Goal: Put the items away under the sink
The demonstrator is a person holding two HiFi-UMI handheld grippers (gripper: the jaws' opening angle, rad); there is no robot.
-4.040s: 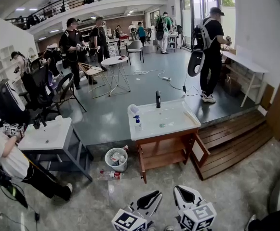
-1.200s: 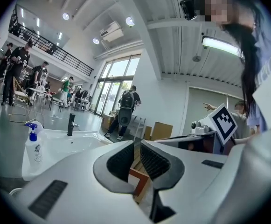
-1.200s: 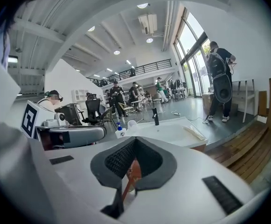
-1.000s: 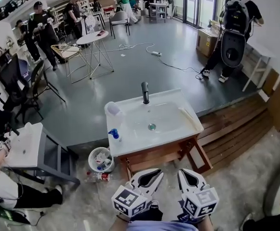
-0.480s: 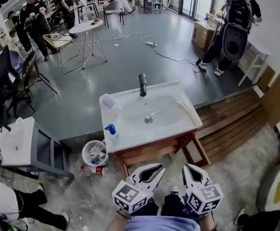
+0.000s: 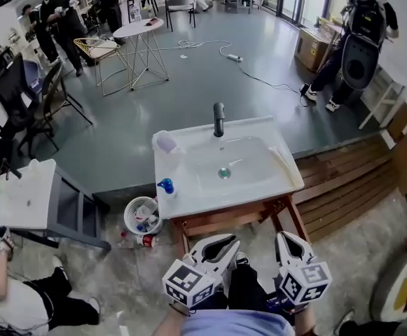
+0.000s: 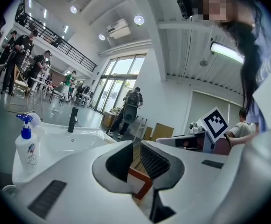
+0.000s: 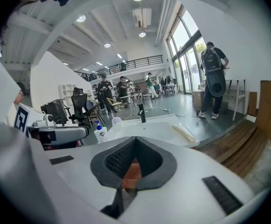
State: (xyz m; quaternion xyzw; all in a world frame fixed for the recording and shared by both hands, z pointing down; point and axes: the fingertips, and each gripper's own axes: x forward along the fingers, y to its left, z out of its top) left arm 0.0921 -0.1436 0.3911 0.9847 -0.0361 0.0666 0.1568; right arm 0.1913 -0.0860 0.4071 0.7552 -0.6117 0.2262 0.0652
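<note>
here, the left gripper (image 7: 135, 146) has its ribbed pads (image 7: 155, 160) drawn in to a thin slit, with nothing between them. the right gripper (image 8: 134, 141) has its jaws fully together and is empty too. both are held side by side at the near edge of the head view, a little apart, pointing to the far side at the white sink (image 6: 259, 187). the sink sits on a wooden stand (image 6: 221, 224) just beyond the gripper tips. on the sink's left rim a soap bottle (image 6: 165, 187) with a blue pump stands upright, and farther back on that rim is a pale cup-like thing (image 6: 165, 142). a black tap (image 6: 219, 120) rises at the far edge, and a pale stick-like item (image 6: 282, 161) lies along the right rim. on the floor left of the stand is a white bin (image 6: 126, 221) holding rubbish, with a bottle (image 6: 141, 240) lying on its near side.
</note>
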